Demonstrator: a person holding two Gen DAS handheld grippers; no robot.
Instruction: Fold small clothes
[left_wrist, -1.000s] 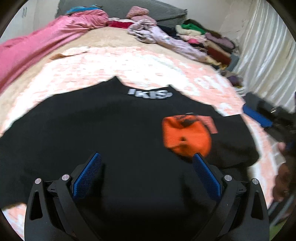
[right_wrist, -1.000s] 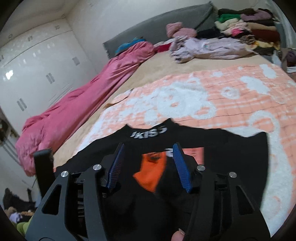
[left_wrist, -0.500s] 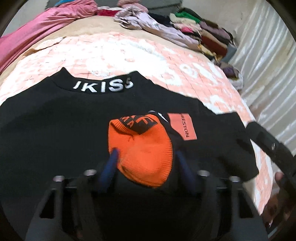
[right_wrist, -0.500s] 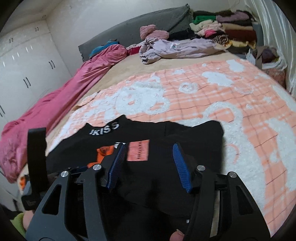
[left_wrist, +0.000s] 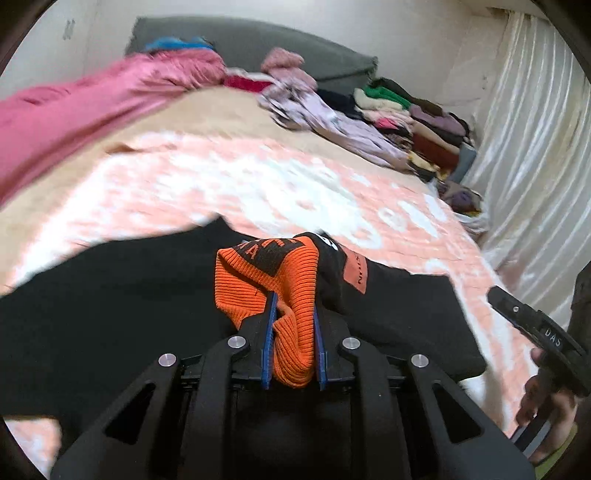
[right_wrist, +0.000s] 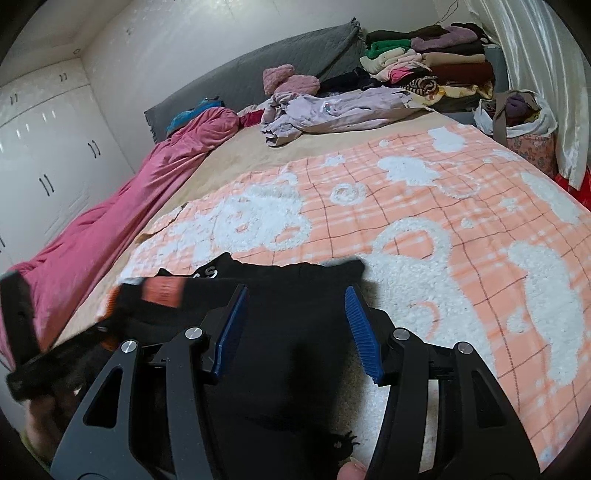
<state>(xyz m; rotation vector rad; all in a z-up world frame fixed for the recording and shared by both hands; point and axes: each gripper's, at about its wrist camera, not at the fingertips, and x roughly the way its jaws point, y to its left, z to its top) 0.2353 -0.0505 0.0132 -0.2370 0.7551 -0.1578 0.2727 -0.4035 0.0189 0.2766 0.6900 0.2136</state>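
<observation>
A black sweater (left_wrist: 110, 302) lies spread on the peach-and-white blanket (left_wrist: 258, 192). Its orange ribbed knit end (left_wrist: 269, 273) with black lettering is bunched and raised off the cloth. My left gripper (left_wrist: 293, 301) is closing its jaws, and the blue pads pinch that orange knit between them. A black sleeve part with an orange patch (left_wrist: 356, 275) hangs beside it. My right gripper (right_wrist: 296, 295) hovers open over the sweater's (right_wrist: 295, 369) right side, with nothing between its fingers. The orange patch (right_wrist: 162, 291) shows blurred at left there.
A pink quilt (right_wrist: 110, 229) runs along the bed's left side. A lilac garment (right_wrist: 332, 110) and a stack of folded clothes (right_wrist: 436, 59) lie by the grey headboard (right_wrist: 258, 70). A bag (right_wrist: 524, 125) and curtain (left_wrist: 535, 166) are at right, white wardrobes (right_wrist: 44, 147) at left.
My left gripper went from wide open around the orange knit to pinching it, and has risen with it. The right gripper slid rightward across the sweater and stayed open.
</observation>
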